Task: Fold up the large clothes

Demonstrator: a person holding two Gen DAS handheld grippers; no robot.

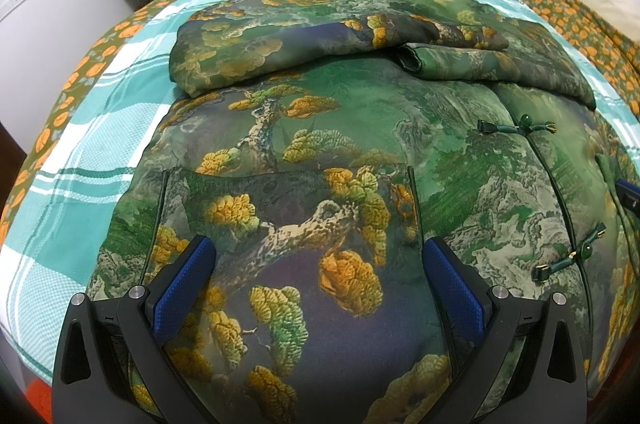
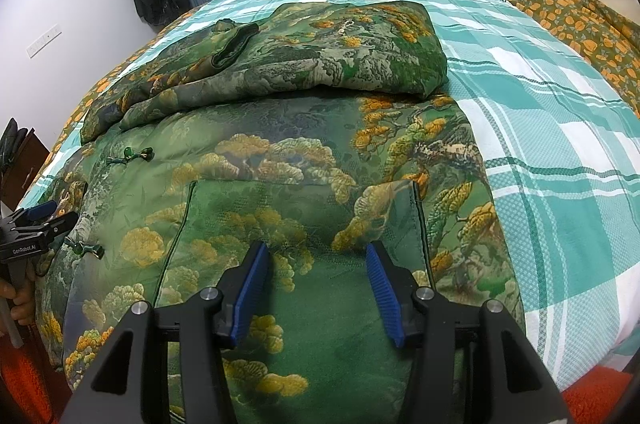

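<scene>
Blue-padded fingers of the left gripper (image 1: 316,264) stood wide apart over the near hem of the padded jacket (image 1: 360,144), with nothing pinched between them; a patch pocket (image 1: 288,208) lay directly under the gap. Ahead of those fingers, both sleeves were folded across the chest, one cuff (image 1: 412,60) open toward the camera. To their right, the front closure ran away from the camera with two green knot buttons (image 1: 516,128) fastened.

Over the other half of the hem, the right gripper (image 2: 318,284) hung with its fingers parted about halfway, clamped on nothing, above a second pocket (image 2: 304,220). Left of it, the left gripper's black frame and a hand (image 2: 18,298) showed at the jacket's edge.

Beneath the jacket spread a teal plaid bedspread (image 2: 540,144), reaching right of the right gripper and far ahead of both.
</scene>
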